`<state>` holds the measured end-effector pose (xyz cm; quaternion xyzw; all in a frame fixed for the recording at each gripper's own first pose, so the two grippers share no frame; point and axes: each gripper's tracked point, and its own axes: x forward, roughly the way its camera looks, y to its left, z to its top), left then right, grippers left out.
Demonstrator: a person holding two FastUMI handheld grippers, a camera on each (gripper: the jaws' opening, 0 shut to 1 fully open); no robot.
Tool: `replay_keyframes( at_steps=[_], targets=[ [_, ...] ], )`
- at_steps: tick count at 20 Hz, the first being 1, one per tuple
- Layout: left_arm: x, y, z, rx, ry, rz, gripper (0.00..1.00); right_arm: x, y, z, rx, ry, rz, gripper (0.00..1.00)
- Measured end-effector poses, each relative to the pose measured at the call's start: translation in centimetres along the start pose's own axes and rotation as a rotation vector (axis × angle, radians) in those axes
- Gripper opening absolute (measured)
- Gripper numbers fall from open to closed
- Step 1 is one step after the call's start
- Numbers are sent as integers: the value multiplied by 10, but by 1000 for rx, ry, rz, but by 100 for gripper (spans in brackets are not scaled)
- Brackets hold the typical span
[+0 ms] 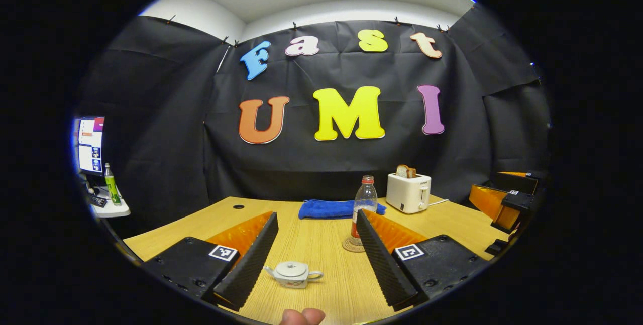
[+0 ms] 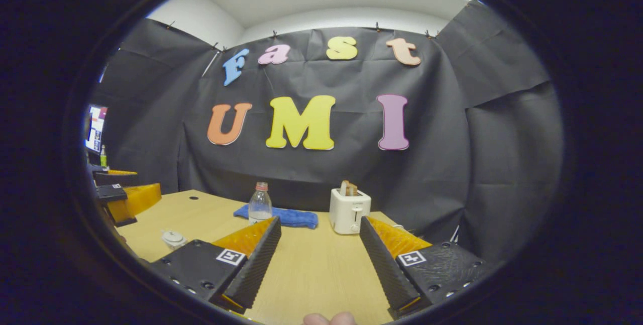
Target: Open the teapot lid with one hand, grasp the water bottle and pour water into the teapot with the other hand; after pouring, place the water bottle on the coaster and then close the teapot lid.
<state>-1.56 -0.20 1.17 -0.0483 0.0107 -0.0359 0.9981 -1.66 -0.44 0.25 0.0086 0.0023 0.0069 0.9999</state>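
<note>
While both grippers hover open and empty above the pale wooden table [image 1: 321, 244], nothing seems begun: the small white teapot [image 1: 293, 274] sits lidded between the left gripper [image 1: 314, 257]'s ridged fingers, and the clear, red-capped water bottle [image 1: 363, 209] stands on its round coaster [image 1: 351, 245] just behind. The right gripper [image 2: 319, 259] faces bare table, with a boxy white toaster [image 2: 349, 210] and a soft blue cloth [image 2: 291, 217] beyond. Lid, pour and return all remain.

Bare table [image 1: 321, 244] around teapot [image 1: 293, 274]; bottle [image 1: 363, 209] behind.
</note>
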Motion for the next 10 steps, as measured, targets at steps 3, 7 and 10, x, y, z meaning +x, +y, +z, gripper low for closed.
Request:
replay_keyframes(
  at_steps=[3,7,10],
  targets=[
    [-4,3,4,15,-8,14,98,-7,7,2,21,-18,-3,94],
    [-6,8,9,7,-26,18,98,-6,9,-4,33,-6,-6,94],
    [-5,13,9,14,-26,32,98,-5,14,-6,37,3,0,94]
  ],
)
